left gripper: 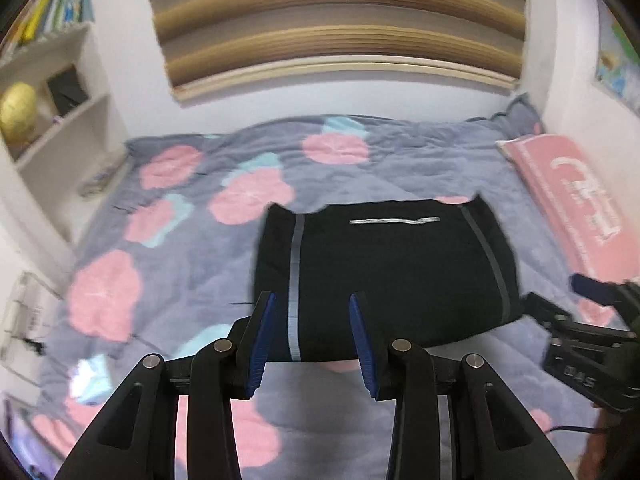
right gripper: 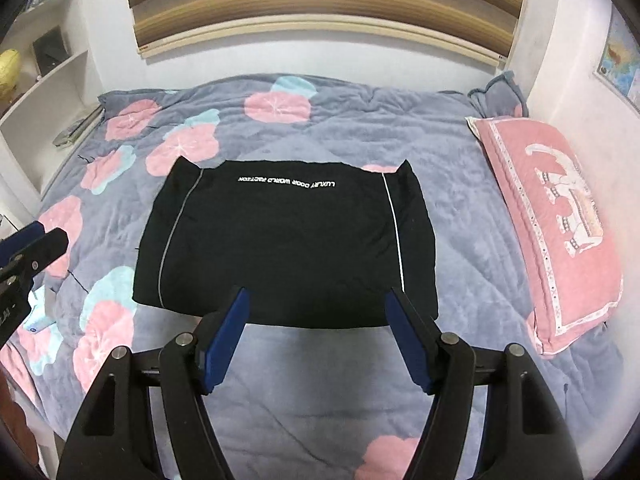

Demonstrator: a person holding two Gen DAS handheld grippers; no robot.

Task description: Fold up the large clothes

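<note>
To your far left, a white wall shelf [left gripper: 60, 112] holds a gold ball [left gripper: 18, 110] beside a dark box [left gripper: 68, 90] in one compartment, with upright books [left gripper: 56, 0] in the compartment above; titles are too blurred to read.

The black garment [right gripper: 288, 244] lies folded into a neat rectangle at the middle of the bed, on a grey quilt [right gripper: 280, 400] printed with pink and blue flowers. A line of white lettering and two thin grey stripes run across it. A pink pillow [right gripper: 556, 232] lies to its right, well apart.

Your left gripper [left gripper: 312, 340] is spread open and empty, hovering over the garment's near left edge; whether it touches the fabric is unclear. Your right gripper [right gripper: 316, 336] is spread wider, also empty, hanging just in front of the garment's near edge.
</note>
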